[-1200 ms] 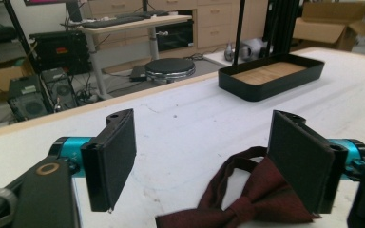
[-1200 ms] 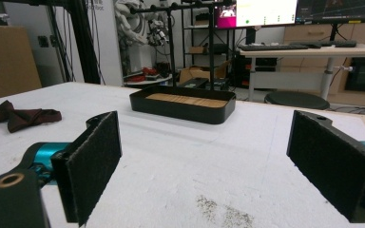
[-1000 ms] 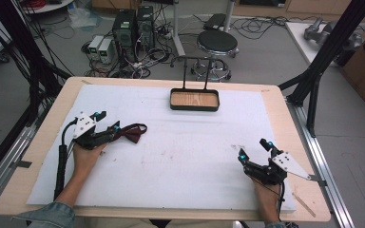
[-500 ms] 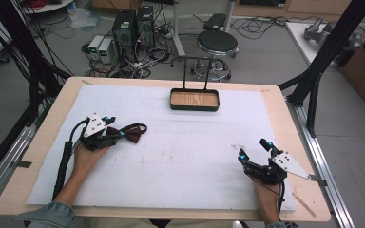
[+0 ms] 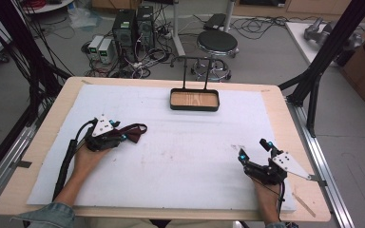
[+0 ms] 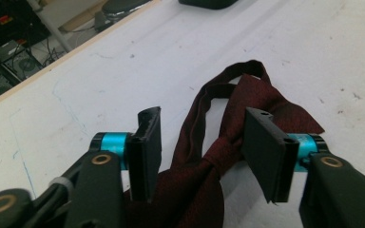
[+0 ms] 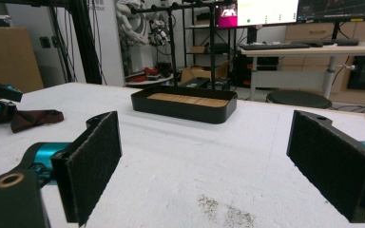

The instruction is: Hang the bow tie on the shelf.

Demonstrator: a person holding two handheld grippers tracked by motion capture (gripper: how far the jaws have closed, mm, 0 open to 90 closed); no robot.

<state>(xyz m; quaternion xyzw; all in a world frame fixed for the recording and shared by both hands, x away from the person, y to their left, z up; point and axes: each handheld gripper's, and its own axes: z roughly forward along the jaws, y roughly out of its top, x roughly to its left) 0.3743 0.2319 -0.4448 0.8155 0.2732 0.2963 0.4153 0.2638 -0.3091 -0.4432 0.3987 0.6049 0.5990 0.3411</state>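
Observation:
A dark red bow tie (image 5: 134, 131) lies flat on the white table cover at the left. My left gripper (image 5: 120, 136) sits low over its near end. In the left gripper view the bow tie (image 6: 247, 95) runs between the jaws, which stand open on either side of the knot without pinching it. My right gripper (image 5: 253, 149) rests near the front right of the table. It is open, and in the right gripper view the right gripper (image 7: 209, 161) has nothing between its pads.
A black tray (image 5: 194, 107) with a wooden floor and a tall wire handle stands at the back middle, the same tray (image 7: 180, 111) seen ahead of the right gripper. Table edges run close on both sides. A stool and computers stand beyond the far edge.
My left gripper has slid a little to the right, further over the bow tie. The right gripper and the tie have stayed put.

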